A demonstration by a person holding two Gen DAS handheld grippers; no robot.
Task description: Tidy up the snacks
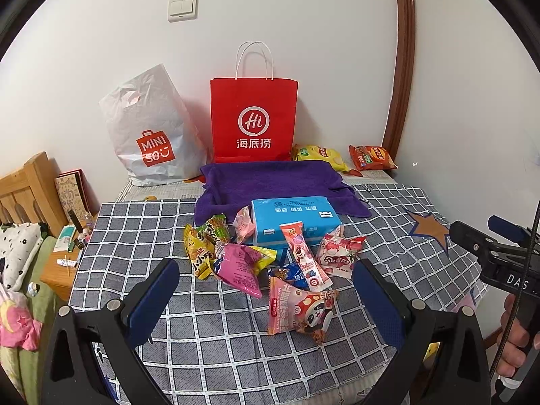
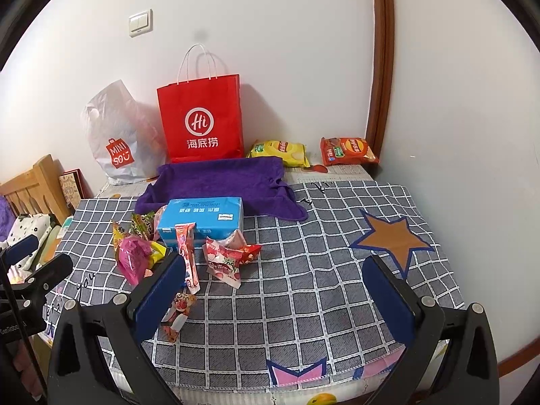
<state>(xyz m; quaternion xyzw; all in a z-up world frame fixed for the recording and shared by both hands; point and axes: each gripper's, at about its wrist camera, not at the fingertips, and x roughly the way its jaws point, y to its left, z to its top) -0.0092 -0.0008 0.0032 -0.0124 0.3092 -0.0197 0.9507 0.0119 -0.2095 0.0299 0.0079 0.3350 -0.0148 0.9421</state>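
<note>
Several small snack packets lie heaped on the checked cloth in front of a blue tissue pack (image 1: 293, 217) (image 2: 201, 216). Nearest me is a pink panda packet (image 1: 298, 310), then a magenta packet (image 1: 241, 268) (image 2: 132, 259), a long pink stick pack (image 1: 302, 258) (image 2: 187, 256) and a strawberry packet (image 1: 339, 253) (image 2: 224, 261). My left gripper (image 1: 266, 302) stands open just short of the heap, nothing between its fingers. My right gripper (image 2: 275, 298) is open too, over bare cloth right of the pile; its left finger hides part of the panda packet. A purple towel-lined tray (image 1: 270, 182) (image 2: 219, 182) sits behind.
A red paper bag (image 1: 253, 118) (image 2: 201, 118) and a white plastic bag (image 1: 152, 131) (image 2: 118, 138) stand against the back wall. Yellow (image 1: 319, 155) (image 2: 279, 151) and red (image 1: 370, 157) (image 2: 347, 151) crisp bags lie at the back right. A bed and wooden nightstand (image 1: 59, 273) are on the left.
</note>
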